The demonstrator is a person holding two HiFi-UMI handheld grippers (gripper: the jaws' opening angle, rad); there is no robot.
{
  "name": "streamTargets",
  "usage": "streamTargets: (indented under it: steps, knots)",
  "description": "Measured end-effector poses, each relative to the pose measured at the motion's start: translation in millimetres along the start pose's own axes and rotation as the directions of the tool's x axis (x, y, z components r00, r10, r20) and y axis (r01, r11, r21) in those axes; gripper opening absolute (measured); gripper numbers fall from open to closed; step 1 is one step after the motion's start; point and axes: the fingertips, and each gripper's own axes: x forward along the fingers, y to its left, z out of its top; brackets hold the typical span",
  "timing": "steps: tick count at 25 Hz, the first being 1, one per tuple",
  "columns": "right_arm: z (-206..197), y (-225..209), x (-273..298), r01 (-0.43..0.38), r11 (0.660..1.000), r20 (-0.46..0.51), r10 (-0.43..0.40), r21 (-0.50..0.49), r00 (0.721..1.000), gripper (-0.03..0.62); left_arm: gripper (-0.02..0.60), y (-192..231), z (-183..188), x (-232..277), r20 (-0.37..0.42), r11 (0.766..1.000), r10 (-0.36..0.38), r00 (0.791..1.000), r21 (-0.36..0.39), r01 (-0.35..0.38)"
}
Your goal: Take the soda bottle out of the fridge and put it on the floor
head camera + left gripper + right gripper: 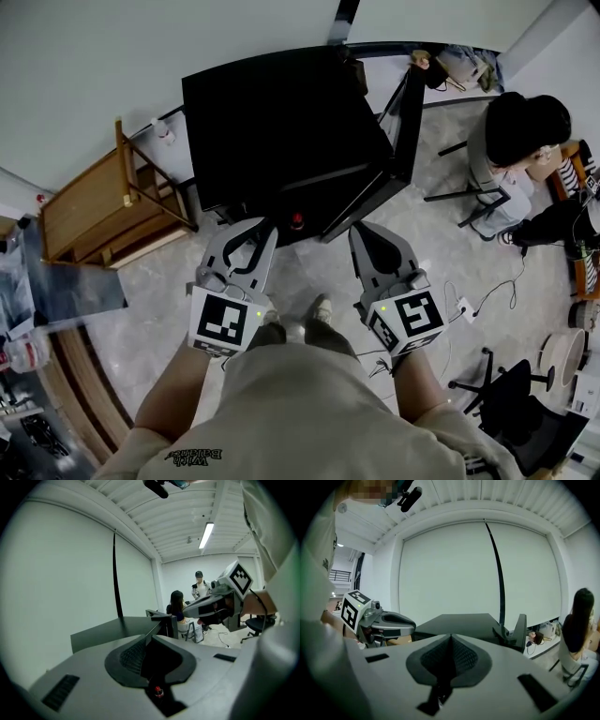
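Note:
A black mini fridge [281,122] stands on the floor below me with its door [410,108] swung open to the right. In its open front shows the red cap of the soda bottle [297,221]; the bottle's body is hidden. My left gripper [259,225] hangs just left of the cap and my right gripper [360,231] just right of it; neither touches it. In the left gripper view the left gripper [150,637] has its jaws together, and the red cap [158,692] peeks through the gap below. In the right gripper view the right gripper [451,637] is likewise shut and holds nothing.
A wooden rack [103,211] stands left of the fridge. A seated person [520,141] is at the right, with cables [487,295] on the floor and office chairs [525,412] nearby. My own feet [300,328] are right in front of the fridge.

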Motion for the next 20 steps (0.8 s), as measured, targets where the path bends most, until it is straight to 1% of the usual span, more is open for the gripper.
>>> streamTargets:
  steps: [1, 3, 5, 8, 11, 13, 20]
  knots:
    - [-4, -4, 1, 0.003, 1.000, -0.004, -0.003, 0.006, 1.000, -0.005, 0.027, -4, -4, 8, -0.015, 1.000, -0.014, 1.000, 0.006, 0.014]
    - [-13, -11, 4, 0.004, 1.000, -0.014, -0.004, 0.019, 1.000, -0.005, 0.103, -13, -14, 25, -0.048, 0.999, -0.042, 0.998, 0.018, 0.043]
    - [-24, -18, 7, 0.004, 1.000, -0.024, -0.003, 0.030, 1.000, -0.005, 0.114, -20, -27, 42, -0.080, 0.998, -0.059, 0.995, 0.030, 0.062]
    - [-40, -26, 13, 0.005, 0.999, -0.044, -0.003, 0.047, 0.999, -0.005, 0.149, -30, -52, 69, -0.131, 0.995, -0.081, 0.988, 0.043, 0.088]
    - [-59, -34, 18, 0.006, 0.998, -0.062, -0.002, 0.062, 0.998, -0.005, 0.194, -35, -77, 94, -0.173, 0.996, -0.081, 0.982, 0.032, 0.088]
    - [-70, -38, 23, 0.006, 0.998, -0.079, 0.000, 0.068, 0.997, -0.005, 0.209, -37, -95, 111, -0.201, 0.996, -0.082, 0.976, 0.028, 0.089]
    - [-110, -52, 40, 0.006, 0.995, -0.138, 0.008, 0.096, 0.990, -0.005, 0.236, -41, -157, 164, -0.320, 0.994, -0.091, 0.943, 0.028, 0.106]
